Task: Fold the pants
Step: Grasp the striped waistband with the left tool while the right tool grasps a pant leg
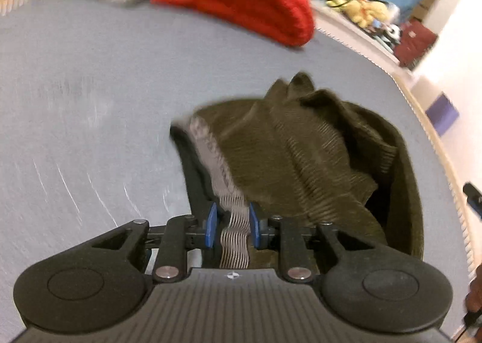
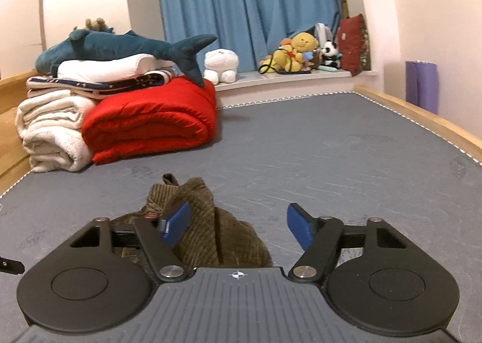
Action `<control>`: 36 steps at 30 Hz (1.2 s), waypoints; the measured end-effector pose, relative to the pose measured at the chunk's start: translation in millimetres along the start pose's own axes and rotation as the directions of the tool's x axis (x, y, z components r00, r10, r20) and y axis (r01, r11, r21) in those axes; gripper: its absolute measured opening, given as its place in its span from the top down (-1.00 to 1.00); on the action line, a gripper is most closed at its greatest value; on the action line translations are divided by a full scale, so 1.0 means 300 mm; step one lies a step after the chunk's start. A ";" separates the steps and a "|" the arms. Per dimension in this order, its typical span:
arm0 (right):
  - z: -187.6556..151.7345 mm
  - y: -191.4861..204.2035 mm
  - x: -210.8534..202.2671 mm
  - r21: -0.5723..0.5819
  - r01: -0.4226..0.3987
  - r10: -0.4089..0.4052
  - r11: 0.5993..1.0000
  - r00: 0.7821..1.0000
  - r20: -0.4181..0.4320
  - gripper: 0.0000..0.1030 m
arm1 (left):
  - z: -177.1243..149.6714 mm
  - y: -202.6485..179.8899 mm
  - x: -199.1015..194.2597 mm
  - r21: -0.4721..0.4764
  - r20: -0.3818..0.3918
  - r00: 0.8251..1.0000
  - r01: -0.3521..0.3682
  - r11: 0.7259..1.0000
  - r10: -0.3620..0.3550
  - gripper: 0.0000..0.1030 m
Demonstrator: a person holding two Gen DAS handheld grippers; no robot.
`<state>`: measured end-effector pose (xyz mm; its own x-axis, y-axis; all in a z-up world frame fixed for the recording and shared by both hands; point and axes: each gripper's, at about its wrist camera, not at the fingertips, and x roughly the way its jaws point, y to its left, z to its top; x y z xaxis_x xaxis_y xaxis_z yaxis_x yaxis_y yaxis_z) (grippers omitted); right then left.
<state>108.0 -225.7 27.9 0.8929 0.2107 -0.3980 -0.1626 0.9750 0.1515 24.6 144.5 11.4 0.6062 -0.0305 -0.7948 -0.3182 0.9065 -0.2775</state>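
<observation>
One gripper, your left (image 1: 232, 227), pinches the pants (image 1: 301, 144) by their pale lining; your right (image 2: 238, 227) gapes wide beside them. Soft corduroy bunches—grab the waistband.

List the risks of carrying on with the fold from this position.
1. The left gripper pinches only a narrow strip of the olive corduroy pants, so the cloth may slip out when pulled.
2. The pants sit bunched on the grey mattress; one-handed pulling would likely drag the heap, not spread it.
3. The right gripper is open and holds nothing, so the far side is uncontrolled.
</observation>
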 end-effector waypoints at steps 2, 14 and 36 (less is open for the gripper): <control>-0.014 0.012 0.034 0.002 -0.025 0.025 1.000 0.999 -0.028 -0.42 | -0.003 0.052 0.087 -0.129 -0.085 0.996 0.029 0.991 -0.040 0.34; -0.104 0.209 0.229 -0.124 -0.150 0.120 0.981 0.968 -0.221 -0.86 | -0.007 0.020 0.351 -0.099 -0.172 0.985 -0.009 0.995 -0.008 -0.58; -0.113 0.096 0.262 -0.112 0.028 -0.056 0.993 0.964 -0.258 0.68 | -0.054 -0.131 0.162 0.296 0.035 0.996 -0.086 0.951 0.079 0.58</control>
<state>159.3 -178.6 -29.9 0.7618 0.1666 -0.6260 -0.1833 0.9823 0.0383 54.8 100.5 -25.0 0.6043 0.0560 -0.7948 -0.1393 0.9896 -0.0362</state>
